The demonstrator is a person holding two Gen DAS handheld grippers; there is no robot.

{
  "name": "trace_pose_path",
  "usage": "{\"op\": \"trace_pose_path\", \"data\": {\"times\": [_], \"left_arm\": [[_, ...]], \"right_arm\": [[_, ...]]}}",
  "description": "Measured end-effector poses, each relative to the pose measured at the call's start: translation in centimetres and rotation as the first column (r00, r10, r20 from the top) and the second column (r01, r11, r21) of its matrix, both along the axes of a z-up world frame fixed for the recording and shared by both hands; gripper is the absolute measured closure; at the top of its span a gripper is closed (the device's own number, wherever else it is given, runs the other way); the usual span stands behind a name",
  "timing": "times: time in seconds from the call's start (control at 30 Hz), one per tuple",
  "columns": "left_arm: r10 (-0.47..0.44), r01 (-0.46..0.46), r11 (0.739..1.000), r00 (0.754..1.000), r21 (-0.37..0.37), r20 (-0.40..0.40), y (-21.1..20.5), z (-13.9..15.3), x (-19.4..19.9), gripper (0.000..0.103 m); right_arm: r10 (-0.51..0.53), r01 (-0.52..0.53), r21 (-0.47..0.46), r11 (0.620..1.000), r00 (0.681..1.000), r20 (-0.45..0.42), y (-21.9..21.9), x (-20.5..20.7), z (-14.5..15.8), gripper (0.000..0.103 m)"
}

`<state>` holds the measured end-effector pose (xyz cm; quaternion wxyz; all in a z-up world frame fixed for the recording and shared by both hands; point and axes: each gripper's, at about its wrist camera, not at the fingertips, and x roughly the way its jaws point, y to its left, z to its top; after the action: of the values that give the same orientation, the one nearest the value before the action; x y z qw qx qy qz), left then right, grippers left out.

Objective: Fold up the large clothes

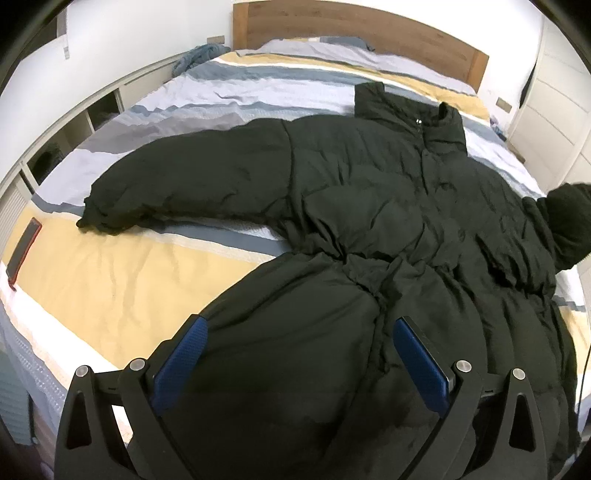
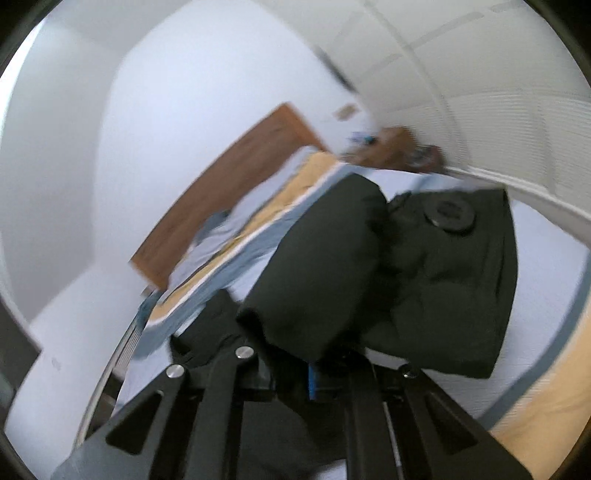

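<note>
A large black puffer coat (image 1: 388,229) lies front up on the striped bed (image 1: 110,280), collar toward the headboard. Its left sleeve (image 1: 177,184) is spread out to the side. My left gripper (image 1: 299,354) is open, its blue pads (image 1: 181,362) apart just above the coat's lower skirt, holding nothing. In the blurred right wrist view my right gripper (image 2: 314,373) is shut on the coat's right sleeve (image 2: 351,266) and holds it lifted off the bed. That raised sleeve end also shows at the right edge of the left wrist view (image 1: 569,225).
A red-edged phone (image 1: 24,251) lies on the bed's left edge. A wooden headboard (image 1: 354,26) stands at the far end. White shelving (image 1: 74,122) runs along the left, white drawers (image 1: 550,107) on the right. A blue cloth (image 1: 199,55) lies near the far left corner.
</note>
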<state>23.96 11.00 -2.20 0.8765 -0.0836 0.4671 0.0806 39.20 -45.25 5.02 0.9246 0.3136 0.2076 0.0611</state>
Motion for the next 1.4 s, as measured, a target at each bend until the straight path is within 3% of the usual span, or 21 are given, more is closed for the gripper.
{"op": "trace_pose_path", "data": {"times": [0.17, 0.33, 0.67, 0.87, 0.93, 1.03, 1.1, 1.13, 1.3, 1.4], "left_arm": [[0.001, -0.001, 1.0, 1.0, 0.009, 0.023, 0.6, 1.0, -1.7, 0.004], [0.011, -0.012, 1.0, 0.999, 0.006, 0.04, 1.4, 1.7, -3.1, 0.004], [0.041, -0.041, 0.999, 0.998, 0.005, 0.056, 3.0, 2.6, -5.9, 0.004], [0.05, -0.051, 0.999, 0.995, 0.012, 0.092, 3.4, 3.9, -7.7, 0.004], [0.041, -0.041, 0.999, 0.993, 0.0, 0.107, 3.2, 4.7, -8.4, 0.004], [0.024, -0.024, 1.0, 0.994, -0.006, 0.11, 2.7, 5.7, -8.7, 0.004], [0.007, -0.005, 1.0, 0.996, -0.025, 0.094, 2.2, 6.2, -8.8, 0.004], [0.005, -0.002, 0.999, 0.996, -0.033, 0.091, 1.9, 6.4, -8.8, 0.004], [-0.034, 0.035, 0.999, 0.995, -0.009, 0.098, -0.5, 7.6, -7.8, 0.004], [-0.071, 0.069, 0.997, 0.992, 0.03, 0.101, -3.0, 8.4, -5.8, 0.004]], "right_arm": [[0.155, -0.154, -0.088, 0.984, 0.988, -0.002, 7.8, 0.0, 1.9, 0.093], [0.26, -0.265, -0.15, 0.952, 0.964, -0.052, 14.5, -0.6, 1.2, 0.092], [0.392, -0.448, -0.258, 0.856, 0.888, -0.239, 25.6, -0.8, -4.9, 0.091], [0.371, -0.507, -0.303, 0.807, 0.834, -0.407, 29.3, -1.3, -11.2, 0.087], [0.36, -0.512, -0.316, 0.799, 0.828, -0.429, 29.6, -1.6, -11.4, 0.085], [0.356, -0.521, -0.339, 0.784, 0.823, -0.443, 29.9, -2.0, -11.3, 0.076], [0.388, -0.548, -0.324, 0.772, 0.808, -0.443, 30.5, -2.2, -10.4, 0.05], [0.405, -0.561, -0.317, 0.765, 0.801, -0.44, 30.5, -2.2, -9.8, 0.032], [0.487, -0.615, -0.313, 0.724, 0.777, -0.4, 30.9, -4.8, -7.9, 0.031], [0.492, -0.594, -0.309, 0.743, 0.797, -0.351, 28.6, -5.9, -5.7, 0.031]]}}
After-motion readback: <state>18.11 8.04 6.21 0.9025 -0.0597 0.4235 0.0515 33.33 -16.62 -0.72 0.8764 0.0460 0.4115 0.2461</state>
